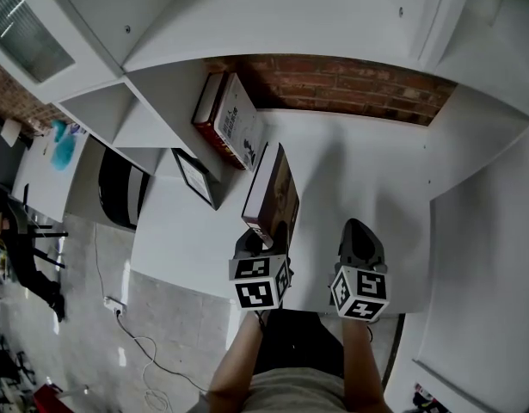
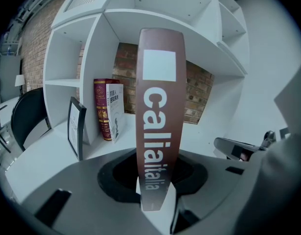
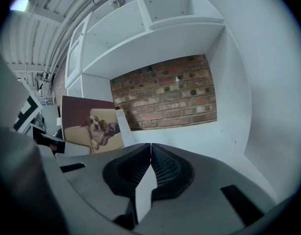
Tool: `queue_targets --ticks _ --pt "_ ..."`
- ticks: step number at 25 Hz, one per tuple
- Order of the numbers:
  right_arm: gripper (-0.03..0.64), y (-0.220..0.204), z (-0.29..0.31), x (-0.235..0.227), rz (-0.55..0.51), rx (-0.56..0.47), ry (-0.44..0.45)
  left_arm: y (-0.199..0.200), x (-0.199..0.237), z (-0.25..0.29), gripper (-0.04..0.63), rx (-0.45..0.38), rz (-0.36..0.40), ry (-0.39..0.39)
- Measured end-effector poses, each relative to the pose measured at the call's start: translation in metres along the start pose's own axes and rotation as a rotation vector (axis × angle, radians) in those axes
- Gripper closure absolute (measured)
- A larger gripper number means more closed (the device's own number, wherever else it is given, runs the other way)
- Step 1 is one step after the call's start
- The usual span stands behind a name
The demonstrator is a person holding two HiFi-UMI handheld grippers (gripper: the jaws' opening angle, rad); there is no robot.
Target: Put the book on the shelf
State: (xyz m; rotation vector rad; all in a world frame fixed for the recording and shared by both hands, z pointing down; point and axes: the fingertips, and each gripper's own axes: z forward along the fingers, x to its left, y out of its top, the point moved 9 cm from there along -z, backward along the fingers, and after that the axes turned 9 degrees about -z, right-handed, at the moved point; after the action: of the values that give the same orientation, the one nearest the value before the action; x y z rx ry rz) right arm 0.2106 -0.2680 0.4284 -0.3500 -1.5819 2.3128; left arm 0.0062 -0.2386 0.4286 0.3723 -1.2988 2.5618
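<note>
My left gripper [image 1: 262, 239] is shut on the lower spine of a brown book [image 1: 273, 192], which stands upright above the white desk; its spine with white lettering [image 2: 157, 126] fills the left gripper view between the jaws [image 2: 155, 199]. The book's cover shows dogs on a couch [image 3: 94, 126] in the right gripper view. My right gripper [image 1: 360, 241] hovers beside it to the right, shut and holding nothing [image 3: 150, 153]. The shelf bay [image 1: 333, 136] with a brick back wall lies just ahead.
Two books lean together at the bay's left: a red one [image 2: 102, 109] and a white one [image 1: 238, 123]. A black picture frame [image 1: 193, 177] stands by the shelf divider. A black chair [image 1: 119, 189] sits to the left of the desk.
</note>
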Motion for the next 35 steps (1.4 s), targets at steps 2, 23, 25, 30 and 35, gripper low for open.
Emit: queue_targets --ticks 2,23,25,30,35 --pt "0.6 0.0 0.003 0.001 -0.004 0.004 0.005 -0.002 0.003 0.002 0.448 0.006 -0.006 0.008" --pt "0.6 0.015 0.056 0.006 -0.031 0.028 -0.011 0.033 0.029 0.07 0.448 0.012 0.021 0.01" --pt "0.6 0.016 0.062 0.009 -0.03 0.034 -0.015 0.039 0.032 0.077 0.448 0.009 0.021 0.008" --pt "0.6 0.017 0.078 0.019 -0.027 0.041 -0.019 0.049 0.041 0.097 0.448 0.014 0.016 -0.008" --pt "0.6 0.016 0.092 0.031 -0.036 0.066 -0.033 0.056 0.05 0.119 0.448 0.006 0.017 -0.006"
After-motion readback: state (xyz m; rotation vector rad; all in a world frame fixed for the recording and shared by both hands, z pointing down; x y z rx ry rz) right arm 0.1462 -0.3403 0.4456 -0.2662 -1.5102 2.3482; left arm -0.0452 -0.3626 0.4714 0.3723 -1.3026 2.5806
